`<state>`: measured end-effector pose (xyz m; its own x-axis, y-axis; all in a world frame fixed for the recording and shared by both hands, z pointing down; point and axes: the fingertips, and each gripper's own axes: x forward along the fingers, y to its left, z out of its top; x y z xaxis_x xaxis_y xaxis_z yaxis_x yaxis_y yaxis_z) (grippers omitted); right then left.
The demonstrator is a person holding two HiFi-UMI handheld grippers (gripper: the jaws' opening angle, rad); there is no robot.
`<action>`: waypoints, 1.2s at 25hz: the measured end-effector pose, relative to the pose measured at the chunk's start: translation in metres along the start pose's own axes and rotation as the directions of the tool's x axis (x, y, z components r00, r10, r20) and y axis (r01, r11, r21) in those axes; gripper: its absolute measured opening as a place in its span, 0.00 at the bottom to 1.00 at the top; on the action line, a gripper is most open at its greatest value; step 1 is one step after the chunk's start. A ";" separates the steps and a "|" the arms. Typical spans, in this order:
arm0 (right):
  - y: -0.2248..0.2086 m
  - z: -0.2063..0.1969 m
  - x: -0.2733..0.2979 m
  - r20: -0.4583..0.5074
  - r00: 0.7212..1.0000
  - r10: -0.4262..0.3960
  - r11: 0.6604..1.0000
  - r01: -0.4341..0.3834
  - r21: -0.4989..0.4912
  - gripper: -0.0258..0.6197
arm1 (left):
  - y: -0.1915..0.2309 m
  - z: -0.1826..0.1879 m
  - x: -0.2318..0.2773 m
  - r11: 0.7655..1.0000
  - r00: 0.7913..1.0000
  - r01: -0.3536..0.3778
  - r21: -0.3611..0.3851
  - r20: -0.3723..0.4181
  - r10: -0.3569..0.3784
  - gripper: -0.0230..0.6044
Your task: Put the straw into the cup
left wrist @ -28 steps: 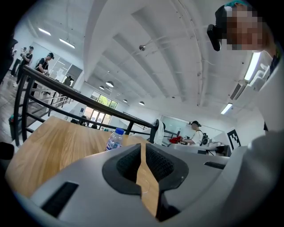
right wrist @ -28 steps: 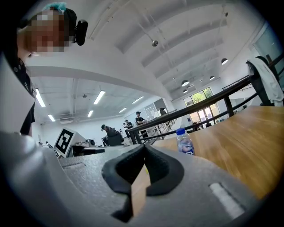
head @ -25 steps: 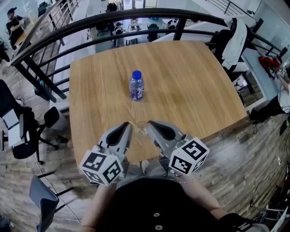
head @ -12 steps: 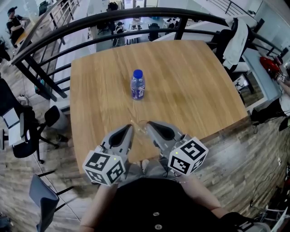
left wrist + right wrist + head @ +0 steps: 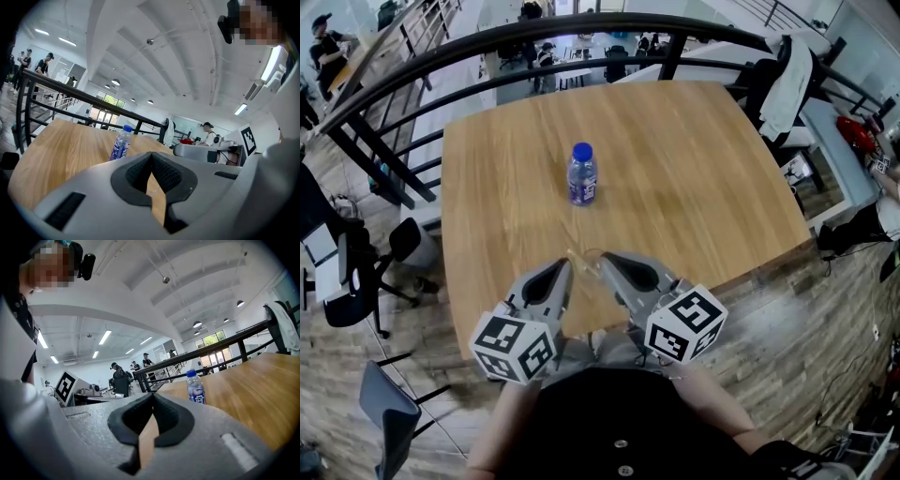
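Both grippers hover side by side over the near edge of the wooden table (image 5: 694,169), tips angled toward each other. The left gripper (image 5: 565,268) (image 5: 151,154) has its dark pads meeting at the tip, so it is shut. The right gripper (image 5: 605,262) (image 5: 152,395) is shut the same way. A faint, pale translucent thing (image 5: 585,254) shows between the two tips. I cannot tell what it is or whether either gripper pinches it. No plain cup or straw shows in any view.
A clear water bottle with a blue cap (image 5: 582,175) (image 5: 121,142) (image 5: 196,387) stands upright mid-table, beyond the grippers. A black railing (image 5: 487,52) runs behind the table. Office chairs (image 5: 356,281) stand at the left, and a jacket (image 5: 787,80) hangs at the right.
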<state>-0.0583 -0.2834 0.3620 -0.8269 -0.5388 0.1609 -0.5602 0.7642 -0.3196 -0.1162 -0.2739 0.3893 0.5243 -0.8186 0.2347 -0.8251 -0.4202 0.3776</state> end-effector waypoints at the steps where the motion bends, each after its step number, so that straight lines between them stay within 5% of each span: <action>1: -0.001 0.000 0.000 -0.002 1.000 -0.001 1.000 0.001 -0.001 0.04 | -0.001 0.001 0.000 1.000 1.000 0.001 0.004 0.001 -0.001 0.06; 30: -0.003 -0.011 0.003 -0.050 0.999 0.018 1.000 -0.019 -0.013 0.04 | -0.002 -0.003 0.000 0.999 1.000 0.028 -0.040 -0.002 -0.028 0.06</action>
<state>-0.0594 -0.2837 0.3734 -0.8382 -0.5067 0.2014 -0.5453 0.7786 -0.3105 -0.1140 -0.2723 0.3919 0.5473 -0.8060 0.2256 -0.8013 -0.4267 0.4193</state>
